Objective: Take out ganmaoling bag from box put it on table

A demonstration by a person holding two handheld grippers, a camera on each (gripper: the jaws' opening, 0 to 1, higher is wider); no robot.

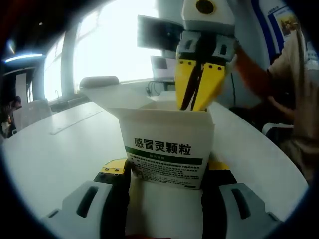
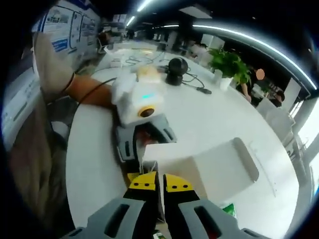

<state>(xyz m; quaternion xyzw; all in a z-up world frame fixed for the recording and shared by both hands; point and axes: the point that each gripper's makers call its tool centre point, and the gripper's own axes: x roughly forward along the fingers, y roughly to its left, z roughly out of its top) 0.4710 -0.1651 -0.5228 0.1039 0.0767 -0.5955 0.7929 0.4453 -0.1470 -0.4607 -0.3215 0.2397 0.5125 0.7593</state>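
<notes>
The left gripper [image 1: 167, 174] squeezes the white box [image 1: 167, 144] from both sides and holds it up on the table [image 1: 60, 149]. The box lid [image 2: 224, 167] is flipped open. The right gripper [image 2: 160, 181] pokes down into the open top, its yellow jaws almost together. I cannot tell if it has the bag, which is hidden inside.

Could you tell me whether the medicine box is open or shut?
Open: the box stands upright, top flap raised, and the right hand-held gripper reaches into it.

Right tool [image 1: 199, 107] blocking box [image 1: 167, 144] mouth
</notes>
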